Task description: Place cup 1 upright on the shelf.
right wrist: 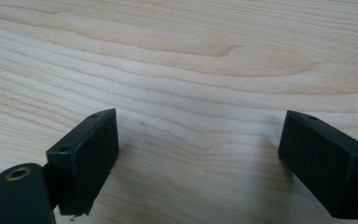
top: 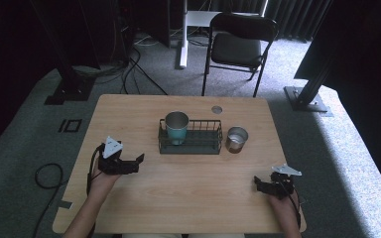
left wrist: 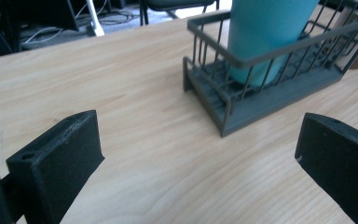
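From above, I hold my left gripper (top: pixel 138 159) near the table's (top: pixel 188 198) left edge and my right gripper (top: pixel 256 182) near its right front corner, both spread and empty, with the wire rack (top: pixel 191 144) mid-table holding a teal cup (top: pixel 177 127) upright at its left end and a steel cup (top: pixel 236 139) just beside its right end. Along my left gripper's (left wrist: pixel 198 154) wide-apart jaws, the rack (left wrist: pixel 261 100) and teal cup (left wrist: pixel 261 37) sit close ahead. Along my right gripper's (right wrist: pixel 198 149) parted jaws lies bare wood (right wrist: pixel 191 60).
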